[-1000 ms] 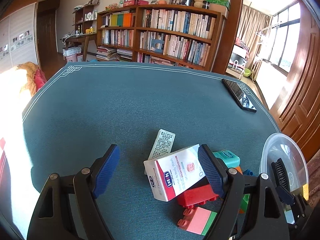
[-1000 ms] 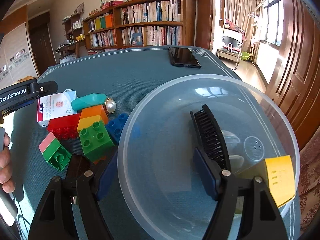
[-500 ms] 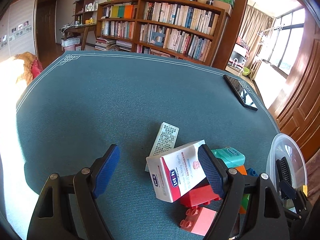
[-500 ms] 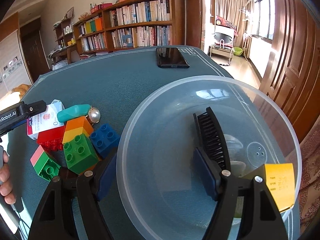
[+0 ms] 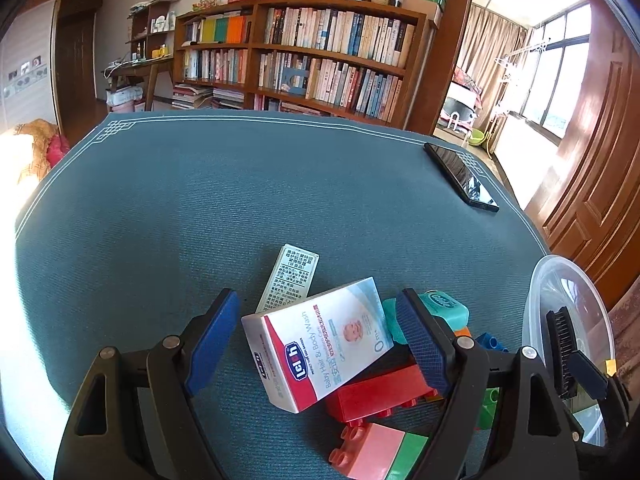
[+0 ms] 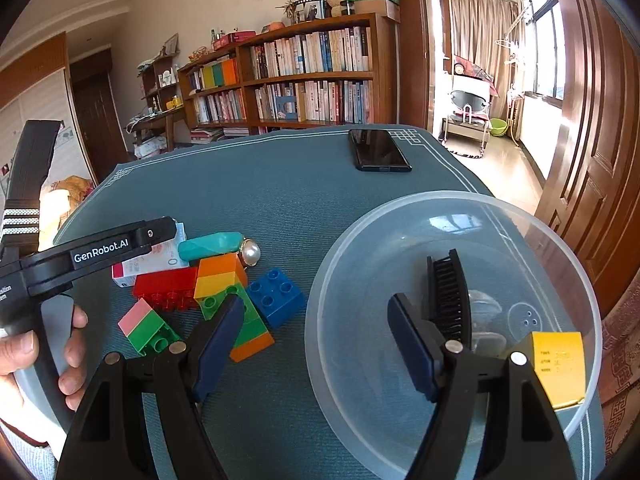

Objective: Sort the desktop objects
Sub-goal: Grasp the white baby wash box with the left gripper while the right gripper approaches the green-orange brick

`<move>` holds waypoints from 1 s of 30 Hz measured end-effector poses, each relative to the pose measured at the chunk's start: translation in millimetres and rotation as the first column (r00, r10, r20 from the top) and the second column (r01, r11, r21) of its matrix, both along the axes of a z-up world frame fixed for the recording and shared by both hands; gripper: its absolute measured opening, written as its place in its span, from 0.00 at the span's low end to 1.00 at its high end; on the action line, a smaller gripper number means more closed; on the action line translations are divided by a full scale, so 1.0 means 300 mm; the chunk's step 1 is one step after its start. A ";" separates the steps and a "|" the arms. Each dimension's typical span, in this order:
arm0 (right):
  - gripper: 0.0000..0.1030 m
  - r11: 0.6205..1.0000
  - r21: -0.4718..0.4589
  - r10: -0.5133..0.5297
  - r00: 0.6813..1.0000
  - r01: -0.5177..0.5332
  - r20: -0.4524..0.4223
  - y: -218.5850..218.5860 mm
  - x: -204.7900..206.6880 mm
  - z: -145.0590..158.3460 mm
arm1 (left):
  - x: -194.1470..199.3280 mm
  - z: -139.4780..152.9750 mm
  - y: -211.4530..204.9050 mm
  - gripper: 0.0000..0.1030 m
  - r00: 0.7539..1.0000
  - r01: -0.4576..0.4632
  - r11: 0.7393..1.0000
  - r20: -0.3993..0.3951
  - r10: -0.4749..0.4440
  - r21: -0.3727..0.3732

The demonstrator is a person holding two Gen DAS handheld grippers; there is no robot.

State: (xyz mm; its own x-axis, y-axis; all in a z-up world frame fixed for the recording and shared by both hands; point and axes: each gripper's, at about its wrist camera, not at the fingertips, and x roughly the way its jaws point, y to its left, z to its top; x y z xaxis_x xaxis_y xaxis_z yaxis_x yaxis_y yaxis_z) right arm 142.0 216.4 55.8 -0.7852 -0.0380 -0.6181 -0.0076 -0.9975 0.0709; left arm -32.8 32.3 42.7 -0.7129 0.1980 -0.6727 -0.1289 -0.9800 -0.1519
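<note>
Holding one comb (image 6: 446, 296), one yellow box (image 6: 560, 366) (perhaps more), bowl (image 6: 360, 240)

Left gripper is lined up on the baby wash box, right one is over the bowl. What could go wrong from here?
1. The baby wash box lies tilted on the red brick; the open left gripper may skew it or drag bricks along when closing.
2. The small white box lies close behind and could get nudged.
3. The open right gripper straddles the clear bowl rim; lowering may tip or push it.
</note>
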 end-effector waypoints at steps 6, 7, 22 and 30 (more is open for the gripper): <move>0.76 1.000 0.000 0.029 1.000 -0.029 0.005 -0.022 -0.012 -0.013 | -0.032 -0.032 0.013 0.81 0.999 -0.019 0.999 0.028 0.021 -0.036; 0.76 0.999 0.000 0.032 0.999 -0.032 0.006 -0.024 -0.012 -0.015 | -0.037 -0.038 0.010 0.81 0.999 -0.022 0.999 0.033 0.023 -0.034; 0.76 0.991 0.035 0.124 0.992 -0.126 0.037 -0.098 -0.043 -0.034 | -0.022 -0.046 -0.084 0.81 0.990 -0.133 0.990 0.047 0.135 -0.040; 0.76 0.993 0.034 0.110 0.994 -0.110 0.017 -0.087 -0.035 -0.029 | -0.025 -0.060 -0.128 0.81 0.989 -0.122 0.991 0.094 0.116 0.057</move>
State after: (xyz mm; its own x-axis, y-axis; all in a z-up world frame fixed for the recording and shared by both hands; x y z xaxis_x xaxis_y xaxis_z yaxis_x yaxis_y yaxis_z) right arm 131.5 190.3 47.0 -0.7678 -0.1021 -0.6325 0.1016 -0.9941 0.0371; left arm -40.4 -6.2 24.8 -0.6708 0.1592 -0.7243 0.0051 -0.9757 -0.2191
